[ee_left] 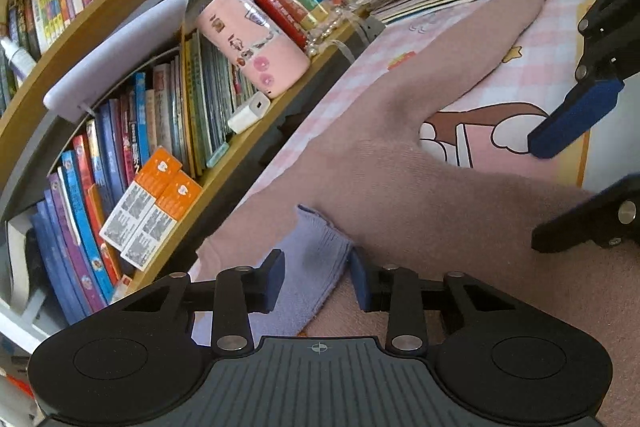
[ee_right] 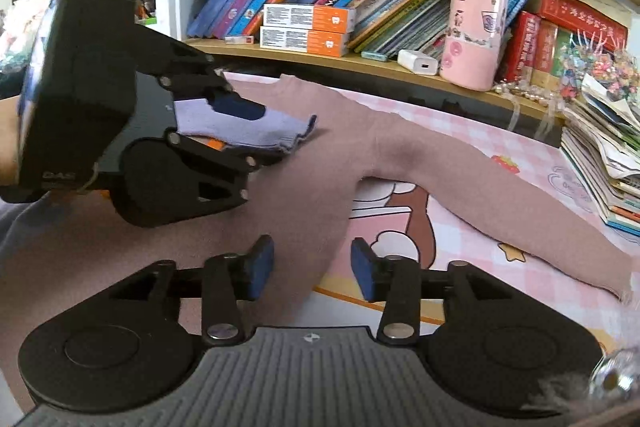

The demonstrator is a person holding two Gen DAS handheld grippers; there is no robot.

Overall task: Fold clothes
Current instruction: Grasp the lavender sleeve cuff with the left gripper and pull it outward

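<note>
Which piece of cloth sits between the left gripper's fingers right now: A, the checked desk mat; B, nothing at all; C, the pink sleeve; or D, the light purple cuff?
D: the light purple cuff lies between the fingers of the left gripper, seen again from the right wrist view with the cuff sticking out of that gripper.

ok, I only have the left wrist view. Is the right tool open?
Observer: Yes. The right tool is open, with nothing between its pads.
Operator: What's under it?
Observer: It straddles the sweater edge, with one finger over the knit and the other over the pink mat.
Operator: And the lavender piece, side-on?
Observer: The lavender knit piece sticks out past the left tool fingertips, above the sweater.
</note>
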